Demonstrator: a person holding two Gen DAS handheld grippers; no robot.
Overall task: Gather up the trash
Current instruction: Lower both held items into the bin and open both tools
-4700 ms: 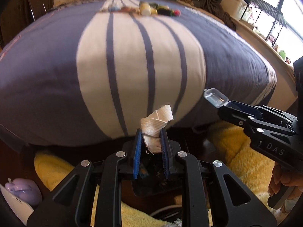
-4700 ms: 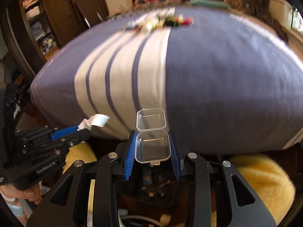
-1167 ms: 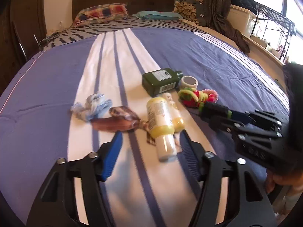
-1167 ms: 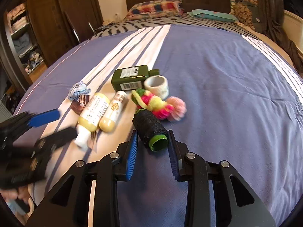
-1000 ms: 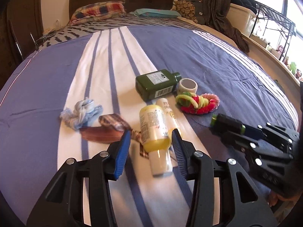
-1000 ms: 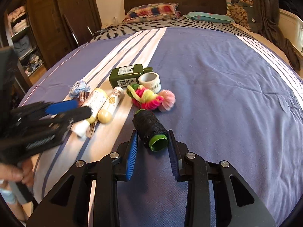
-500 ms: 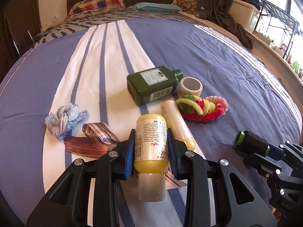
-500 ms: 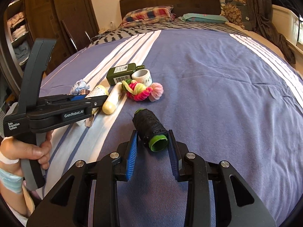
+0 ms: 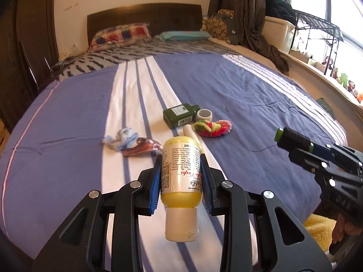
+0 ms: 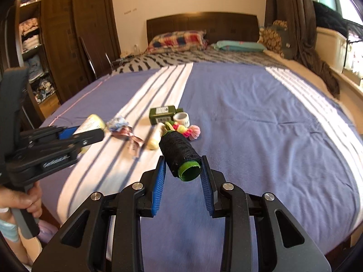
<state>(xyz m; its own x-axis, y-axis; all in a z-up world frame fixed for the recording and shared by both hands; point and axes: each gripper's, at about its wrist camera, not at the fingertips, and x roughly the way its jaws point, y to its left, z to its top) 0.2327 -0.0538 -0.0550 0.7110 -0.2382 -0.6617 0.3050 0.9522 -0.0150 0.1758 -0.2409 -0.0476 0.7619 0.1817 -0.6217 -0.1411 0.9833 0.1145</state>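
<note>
My left gripper (image 9: 181, 170) is shut on a yellow lotion bottle (image 9: 180, 181) with a white cap, lifted above the bed; it also shows in the right wrist view (image 10: 91, 122). My right gripper (image 10: 182, 170) is shut on a black thread spool (image 10: 180, 154) with a green core, held above the bed; it shows in the left wrist view (image 9: 292, 139). On the striped bedspread (image 9: 249, 104) lie a dark green bottle (image 9: 180, 115), a white tape roll (image 9: 204, 114), a pink-yellow scrunchie (image 9: 213, 127), a small cream tube (image 9: 191, 132), a blue rag (image 9: 120, 138) and a brown wrapper (image 9: 140, 148).
Pillows (image 9: 120, 34) and a dark headboard (image 9: 145, 20) lie at the far end. A wardrobe (image 10: 68, 40) stands left of the bed. A window ledge with a rack (image 9: 317, 36) runs along the right. A yellow towel (image 9: 317, 229) lies below the bed's near edge.
My left gripper closed on the yellow bottle and lifted it off the bed, pulling back. My right gripper, holding the spool, rose and drew back too.
</note>
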